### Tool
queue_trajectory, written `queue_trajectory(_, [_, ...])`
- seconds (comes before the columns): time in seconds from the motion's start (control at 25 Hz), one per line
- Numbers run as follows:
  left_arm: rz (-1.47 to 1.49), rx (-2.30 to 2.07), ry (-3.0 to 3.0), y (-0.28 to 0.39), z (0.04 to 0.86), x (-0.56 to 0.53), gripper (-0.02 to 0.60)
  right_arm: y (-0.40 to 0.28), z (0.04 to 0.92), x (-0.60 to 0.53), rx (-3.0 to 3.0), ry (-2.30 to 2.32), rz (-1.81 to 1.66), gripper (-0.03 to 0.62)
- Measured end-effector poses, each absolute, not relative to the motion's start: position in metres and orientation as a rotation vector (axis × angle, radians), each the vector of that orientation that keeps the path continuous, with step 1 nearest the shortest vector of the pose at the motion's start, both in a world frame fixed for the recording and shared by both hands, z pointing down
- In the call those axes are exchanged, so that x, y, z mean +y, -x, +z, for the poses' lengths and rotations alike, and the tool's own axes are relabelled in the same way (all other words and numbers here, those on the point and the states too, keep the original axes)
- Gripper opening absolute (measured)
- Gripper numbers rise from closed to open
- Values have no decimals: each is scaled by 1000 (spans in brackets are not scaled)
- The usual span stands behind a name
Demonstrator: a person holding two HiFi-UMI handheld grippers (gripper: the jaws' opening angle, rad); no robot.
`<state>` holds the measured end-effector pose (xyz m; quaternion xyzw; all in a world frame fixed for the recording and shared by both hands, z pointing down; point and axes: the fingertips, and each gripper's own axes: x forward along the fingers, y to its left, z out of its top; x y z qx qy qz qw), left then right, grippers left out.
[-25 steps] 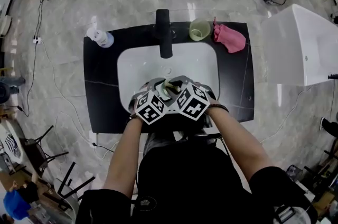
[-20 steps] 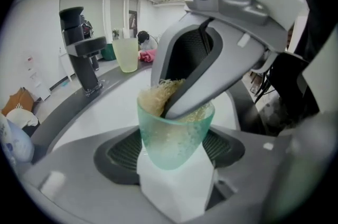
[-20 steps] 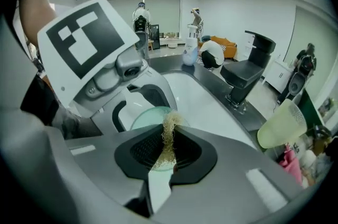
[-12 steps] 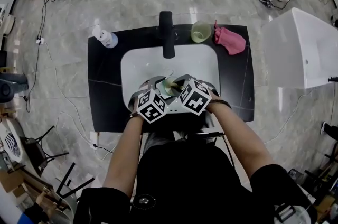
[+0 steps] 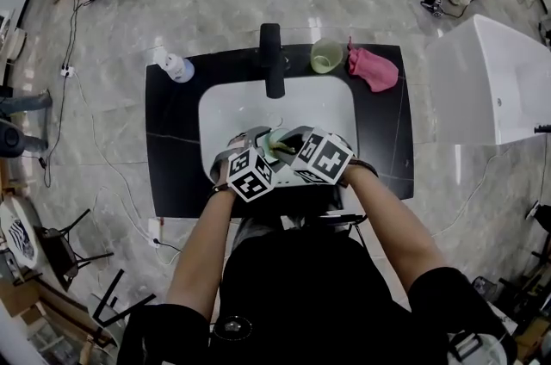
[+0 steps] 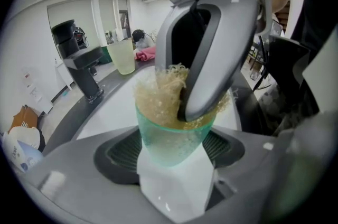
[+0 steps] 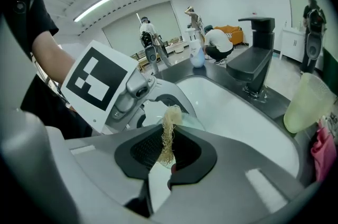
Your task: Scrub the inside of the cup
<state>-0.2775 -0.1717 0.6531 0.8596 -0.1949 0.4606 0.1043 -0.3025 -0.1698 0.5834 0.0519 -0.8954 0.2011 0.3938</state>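
A translucent green cup (image 6: 174, 136) sits between the jaws of my left gripper (image 6: 176, 162), which is shut on its lower body. A tan fibrous scrubber (image 6: 158, 96) fills the cup's mouth. My right gripper (image 7: 166, 154) is shut on that scrubber (image 7: 168, 133), and its fingers (image 6: 211, 48) reach down into the cup. In the head view both grippers meet over the front of the white sink basin (image 5: 275, 109): the left gripper (image 5: 256, 158), the right gripper (image 5: 291, 150), with the cup (image 5: 272, 145) between them.
A black faucet (image 5: 271, 58) stands behind the basin on the black counter (image 5: 172, 148). A pale yellow-green cup (image 5: 326, 55) and a pink cloth (image 5: 373, 66) lie at the back right, a white bottle (image 5: 176, 66) at the back left. A white tub (image 5: 499, 79) stands to the right.
The two grippers stay joined at the cup over the basin. The right gripper's marker cube has shifted slightly right and turned, with the scrubber still in the cup.
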Motion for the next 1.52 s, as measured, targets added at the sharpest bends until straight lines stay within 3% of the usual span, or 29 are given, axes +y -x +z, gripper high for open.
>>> queue_trajectory(0.56, [1312, -540, -2526, 279, 653, -176, 357, 285, 597, -201, -2266, -372, 261, 43])
queue_trajectory(1.16, [1395, -574, -2530, 279, 657, -180, 357, 288, 596, -178, -2257, -248, 479, 41])
queue_trajectory(1.52, [1386, -571, -2523, 270, 660, -183, 357, 295, 587, -188, -2293, -283, 434, 41])
